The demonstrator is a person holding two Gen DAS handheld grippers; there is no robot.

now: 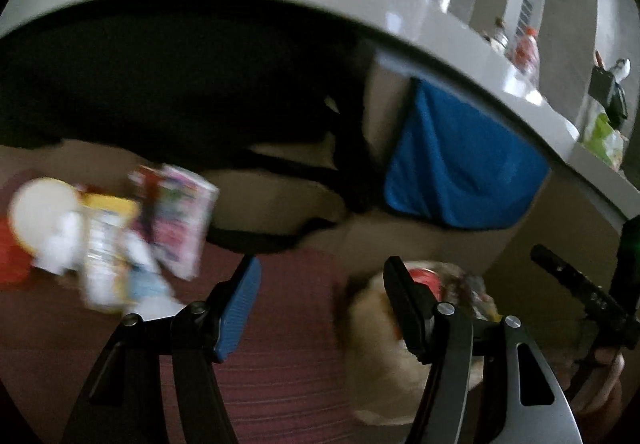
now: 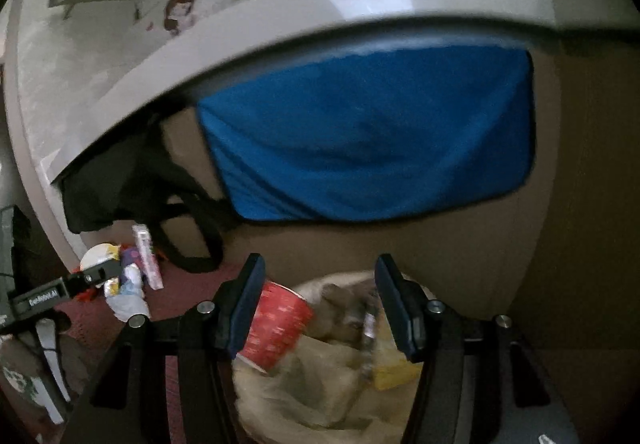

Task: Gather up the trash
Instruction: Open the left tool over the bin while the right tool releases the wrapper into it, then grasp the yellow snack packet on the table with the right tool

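Left gripper (image 1: pixel 320 300) hangs over the dark red rug (image 1: pixel 280 384), tongs spread wide, nothing between them. Off to its left, well clear of the blue pad (image 1: pixel 236 308), sits the blurred trash pile (image 1: pixel 108 236): a white round lid, a yellow wrapper, a pink printed packet standing at the pile's right edge. Over on the right side, the right gripper (image 2: pixel 316 304) hovers above the pale open bag (image 2: pixel 304 396), tongs also apart. A red paper cup (image 2: pixel 276 328) lies tilted at the bag's mouth, touching or just beside the left finger's pad; contact is hard to call. A yellow wrapper (image 2: pixel 390 372) rests inside the bag below the right finger. Behind, a blue cloth (image 2: pixel 372 139) hangs under the grey table edge (image 2: pixel 280 11).
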